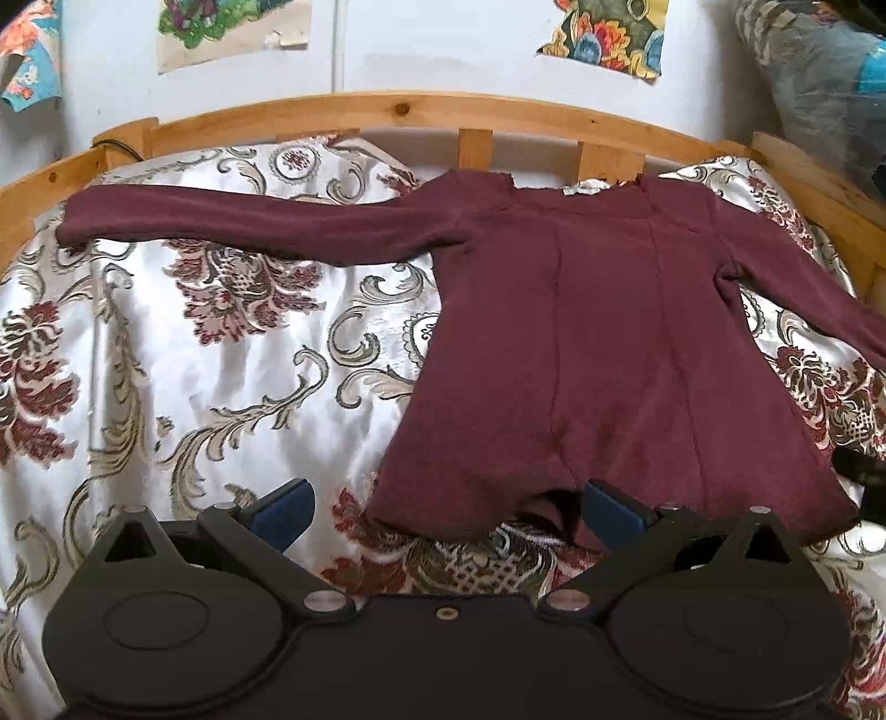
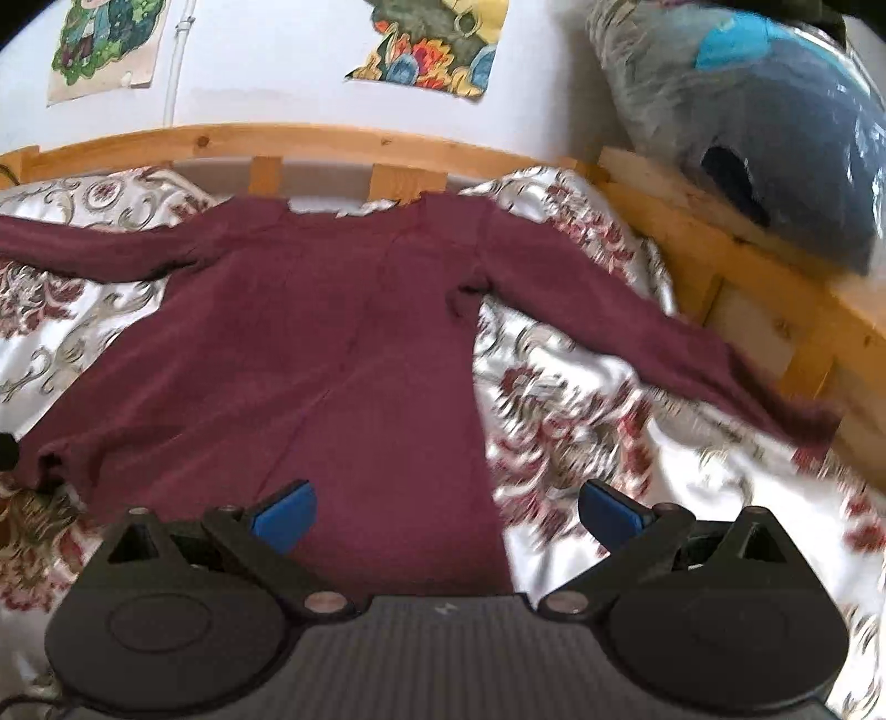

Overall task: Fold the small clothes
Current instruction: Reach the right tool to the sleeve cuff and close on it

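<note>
We've got the maroon long-sleeve top (image 1: 609, 343) laid flat on the floral satin bedspread (image 1: 183, 354), neckline toward the wooden bed rail (image 1: 387, 111), hem toward us. Both sleeves are spread out: the left sleeve (image 1: 238, 224) runs nearly straight sideways, the right sleeve (image 2: 637, 338) angles down toward the side rail. Our left gripper (image 1: 448, 507) sits at the hem's left corner, jaws wide, nothing between the blue pads (image 1: 285, 509); the hem edge lies in the gap, slightly lifted off the spread near the right pad. Our right gripper (image 2: 448, 507) is over the lower right part of the body, jaws equally wide and holding nothing, the left pad over fabric, the right pad over bare bedspread. The right wrist view is motion-blurred, so we can't tell whether its pads touch the cloth. Paper pictures (image 1: 232, 27) hang on the white wall; a plastic-wrapped bundle (image 2: 764, 111) sits beyond the side rail.
</note>
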`<state>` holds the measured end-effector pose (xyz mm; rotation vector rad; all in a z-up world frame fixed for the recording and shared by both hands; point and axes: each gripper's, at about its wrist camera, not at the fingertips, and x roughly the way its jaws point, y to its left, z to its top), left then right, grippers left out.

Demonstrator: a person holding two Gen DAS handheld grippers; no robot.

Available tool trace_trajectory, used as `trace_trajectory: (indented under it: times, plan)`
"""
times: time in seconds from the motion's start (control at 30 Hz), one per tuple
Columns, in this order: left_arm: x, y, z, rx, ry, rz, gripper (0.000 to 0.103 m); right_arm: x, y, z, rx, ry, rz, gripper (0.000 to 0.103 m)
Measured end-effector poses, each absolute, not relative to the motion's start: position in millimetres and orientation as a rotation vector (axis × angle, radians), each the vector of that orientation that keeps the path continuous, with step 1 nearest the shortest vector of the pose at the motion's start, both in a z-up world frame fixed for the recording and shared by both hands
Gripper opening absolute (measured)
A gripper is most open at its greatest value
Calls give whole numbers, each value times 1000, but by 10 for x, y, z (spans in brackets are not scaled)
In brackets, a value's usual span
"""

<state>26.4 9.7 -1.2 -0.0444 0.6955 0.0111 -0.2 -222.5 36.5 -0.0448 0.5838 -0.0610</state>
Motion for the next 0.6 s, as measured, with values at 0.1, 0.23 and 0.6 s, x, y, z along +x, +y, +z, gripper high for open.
trace_trajectory:
  times: [0.1,0.23,0.6]
  plan:
    - [451,80,14,-44,728,-8,102,123,-2335,460,-53,558,-73,103]
    - [712,21,71,-15,721,-15,102,357,-2504,609,-74,524,-103,103]
    - [1393,-298,50,23,618,-114,102,747,-3512,637,169,338,-163,103]
